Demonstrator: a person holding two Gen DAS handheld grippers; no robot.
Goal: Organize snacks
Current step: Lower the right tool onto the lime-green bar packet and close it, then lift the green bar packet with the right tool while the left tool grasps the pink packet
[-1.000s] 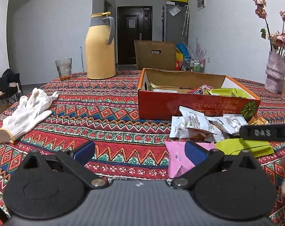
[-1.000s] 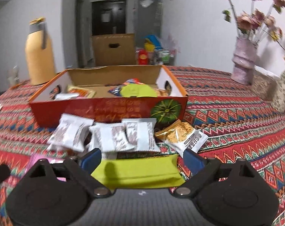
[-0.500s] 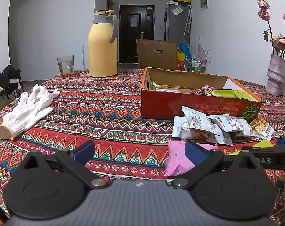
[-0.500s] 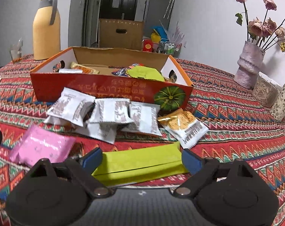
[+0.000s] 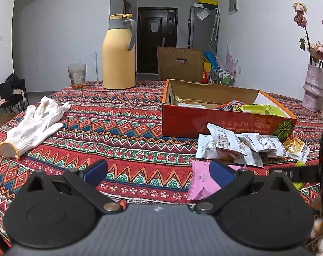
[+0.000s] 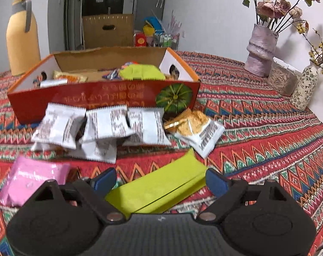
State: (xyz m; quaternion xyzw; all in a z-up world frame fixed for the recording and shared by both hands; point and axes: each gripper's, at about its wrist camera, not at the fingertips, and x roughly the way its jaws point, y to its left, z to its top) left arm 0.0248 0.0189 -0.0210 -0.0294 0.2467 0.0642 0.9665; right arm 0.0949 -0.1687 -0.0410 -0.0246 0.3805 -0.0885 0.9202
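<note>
Straddling the lime-green packet [image 6: 159, 188] with my right gripper [image 6: 160, 180] — jaws wide, not pinching; left gripper [image 5: 159, 173] spread, empty — over tablecloth [image 5: 118, 132].

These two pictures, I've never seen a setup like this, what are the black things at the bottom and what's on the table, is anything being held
There is no robot here. A person holds a two-finger claw in each hand, and a small camera on each claw looks forward along its fingers. The black shapes with blue tips at the bottom are those claws.

One picture comes from the left claw, the other from the right claw. Both stand open and hold nothing.

On the patterned tablecloth sits an orange box with some snacks already inside. In front of it lie white snack packets, a golden packet, a pink packet and a green packet. The green packet lies between the right claw's fingers, not yet gripped. Further off are a white glove, a yellow jug and a glass.
</note>
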